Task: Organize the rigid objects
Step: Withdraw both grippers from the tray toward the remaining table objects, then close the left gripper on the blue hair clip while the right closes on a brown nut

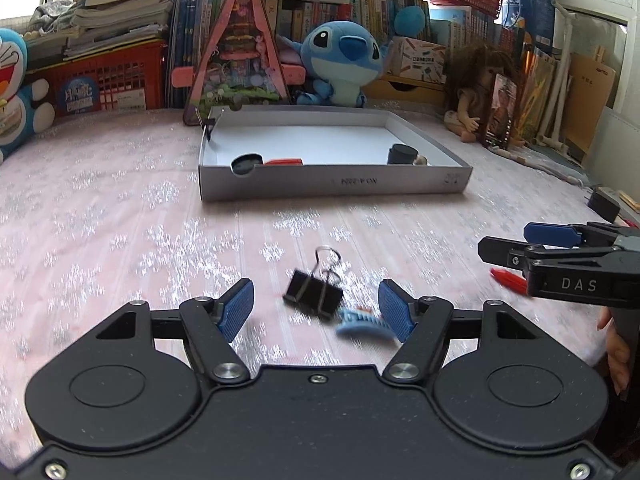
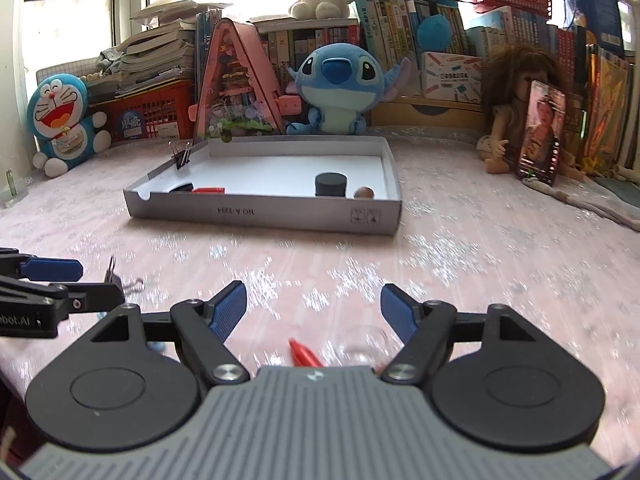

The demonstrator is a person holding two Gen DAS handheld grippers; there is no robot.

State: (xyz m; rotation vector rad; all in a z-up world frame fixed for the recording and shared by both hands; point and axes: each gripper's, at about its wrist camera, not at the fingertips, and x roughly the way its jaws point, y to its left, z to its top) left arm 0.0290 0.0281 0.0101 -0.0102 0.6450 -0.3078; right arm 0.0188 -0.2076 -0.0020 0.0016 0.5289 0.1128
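Pink snowflake-patterned cloth covers the surface under both of my tools, with shelves of books and plush toys behind. My left gripper is spread wide and holds nothing; a black binder clip lies on the cloth between its fingers, tilted, with a blue hair clip touching or nearly touching it, just inside the right finger. My right gripper is likewise spread and empty; a red piece and a clear glass item sit low between its fingers, close to the body.

Ahead of both grippers stands the shallow white box, already holding a black cap, a red item and a second binder clip on its far left wall.

My worry: closing the left fingers could catch the hair clip along with the binder clip, or tip the clip sideways off its wire loops. The right gripper's arm is near, off to my left tool's right, so the two may collide. The glass looks slippery.
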